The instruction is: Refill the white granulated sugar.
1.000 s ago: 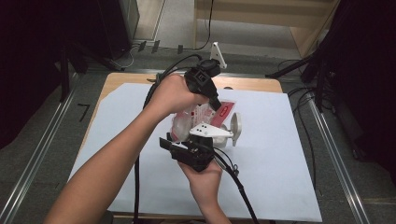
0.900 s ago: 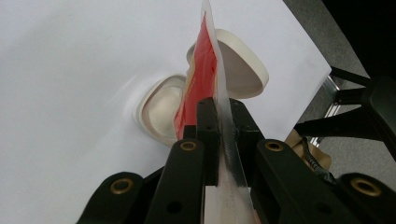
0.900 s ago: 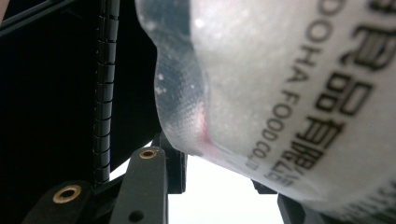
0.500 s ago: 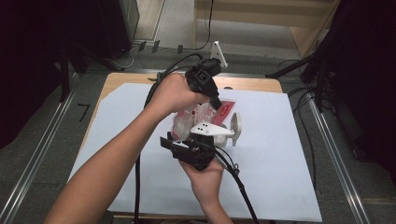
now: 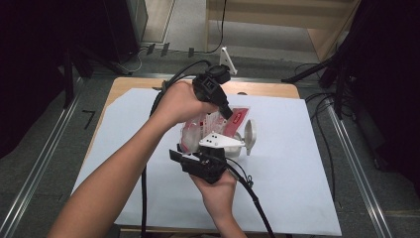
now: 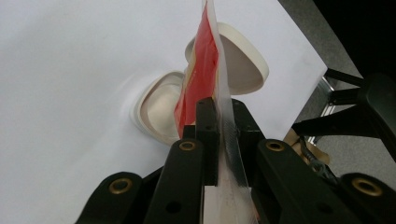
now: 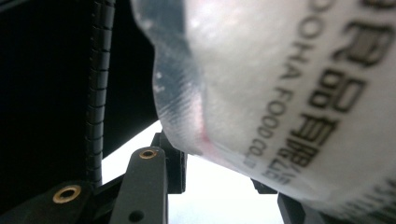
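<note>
Centre of the high view: two hand-held grippers are sharing one clear plastic food pouch (image 5: 210,126) with a red printed panel, above a white sheet (image 5: 297,188) covering the table. The left gripper (image 5: 225,110), coming in from the upper middle of the frame, is clenching the pouch's upper edge. In the left gripper view the black jaws are pressing flat against the thin sealed strip of the pouch (image 6: 215,60), which is rising edge-on up the middle of the frame; a grip on the seam is probably chosen because the flat weld gives the pads firm purchase.

The right gripper (image 5: 200,161), just below centre in the high view, is grasping the fuller lower body of the pouch. In the right gripper view the bulging translucent film with dark lettering (image 7: 289,93) is sitting between the jaws, which are standing partly apart, as a filled bag requires.

A shallow white container (image 6: 156,109) and its lid (image 6: 243,58) are lying open on the sheet directly under the pouch, toward the centre-right of the high view (image 5: 247,136). The arrangement suggests that the pouch is being steadied over the container so that its contents can be opened or emptied into it.
</note>
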Demonstrator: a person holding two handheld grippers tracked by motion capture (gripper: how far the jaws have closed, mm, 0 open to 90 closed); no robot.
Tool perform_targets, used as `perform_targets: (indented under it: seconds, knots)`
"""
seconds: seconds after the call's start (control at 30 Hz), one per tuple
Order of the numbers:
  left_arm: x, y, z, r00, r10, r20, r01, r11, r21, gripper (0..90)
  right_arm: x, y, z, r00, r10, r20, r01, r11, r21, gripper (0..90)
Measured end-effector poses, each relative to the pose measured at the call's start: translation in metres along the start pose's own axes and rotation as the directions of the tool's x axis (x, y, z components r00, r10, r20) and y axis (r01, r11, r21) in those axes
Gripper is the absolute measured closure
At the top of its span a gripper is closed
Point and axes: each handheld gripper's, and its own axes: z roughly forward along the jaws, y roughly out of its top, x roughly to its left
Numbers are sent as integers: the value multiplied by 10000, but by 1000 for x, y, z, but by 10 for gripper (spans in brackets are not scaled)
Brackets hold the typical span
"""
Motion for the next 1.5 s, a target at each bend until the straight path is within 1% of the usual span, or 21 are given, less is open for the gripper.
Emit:
perform_targets:
  seconds: [0.1, 0.13, 0.17, 0.2, 0.27, 0.33, 0.57, 0.73, 0.83, 0.97, 1.03, 1.07, 1.1, 1.13, 1.17, 1.2, 1.27, 1.3, 1.37, 1.4, 1.5]
  knots:
    - [2, -6, 0, 10000, 46, 50, -45, 9998, -189, 850, -1, -5, 2, 10000, -18, 24, 17, 9999, 125, 642]
    - [2, -8, 0, 9999, 54, 97, -53, 9999, -147, 851, -2, -7, 3, 10000, -63, 35, 62, 9998, 162, 642]
    - [3, -10, 0, 10000, 51, 83, -49, 9997, -251, 852, -2, -9, 3, 10000, -18, 26, 17, 9998, 211, 642]
    - [3, -11, -1, 9999, 93, 86, -91, 9998, -194, 854, -3, -10, 4, 10000, -54, 32, 53, 9996, 270, 641]
    - [4, -14, -1, 9999, 103, 81, -101, 9996, -267, 861, -4, -12, 5, 9999, -121, 55, 119, 9993, 341, 641]
    - [5, -17, -2, 9999, 71, 108, -67, 9994, -338, 866, -4, -13, 6, 9999, -147, 63, 145, 9992, 372, 641]
    - [8, -26, -4, 9996, 177, 218, -165, 9985, -528, 871, -3, -17, 8, 9997, -242, 17, 241, 9983, 533, 636]
    - [11, -33, -6, 9995, 146, 292, -126, 9977, -667, 873, -2, -20, 10, 9995, -324, 28, 322, 9971, 692, 632]
    - [12, -37, -7, 9991, 297, 317, -273, 9969, -741, 873, -1, -21, 12, 9989, -468, 43, 464, 9962, 736, 621]
    - [12, -41, -8, 9989, 366, 283, -341, 9959, -838, 872, -1, -22, 14, 9983, -576, 110, 564, 9946, 868, 621]
    - [12, -44, -8, 9990, 354, 261, -329, 9954, -898, 872, -2, -23, 15, 9981, -608, 63, 600, 9938, 938, 620]
    - [12, -46, -8, 9988, 439, 208, -419, 9950, -903, 871, -2, -23, 16, 9980, -629, 80, 618, 9933, 978, 614]
    - [13, -48, -9, 9988, 441, 227, -421, 9955, -848, 871, -2, -24, 17, 9980, -627, 44, 619, 9928, 1027, 607]
    - [13, -50, -9, 9985, 510, 206, -488, 9942, -953, 871, -3, -25, 18, 9979, -643, 52, 633, 9919, 1098, 606]
    - [13, -52, -9, 9988, 442, 224, -417, 9938, -1029, 871, -2, -26, 19, 9978, -649, 90, 635, 9913, 1150, 605]
    - [15, -55, -10, 9982, 559, 214, -534, 9932, -1037, 870, -3, -27, 20, 9976, -685, 106, 667, 9903, 1216, 605]
    - [15, -60, -11, 9983, 514, 258, -478, 9912, -1235, 870, -2, -28, 22, 9971, -745, 137, 722, 9893, 1270, 606]
    - [16, -63, -12, 9979, 596, 268, -557, 9901, -1288, 870, -1, -28, 23, 9966, -815, 139, 790, 9884, 1294, 606]
    - [17, -68, -13, 9981, 494, 357, -438, 9886, -1440, 870, 0, -29, 25, 9955, -939, 134, 912, 9863, 1373, 607]
    - [18, -71, -13, 9980, 514, 374, -453, 9878, -1489, 870, 1, -30, 26, 9947, -1017, 148, 988, 9857, 1369, 607]
    - [21, -78, -14, 9978, 429, 500, -339, 9849, -1699, 871, 2, -32, 28, 9942, -1067, 102, 1041, 9837, 1465, 605]
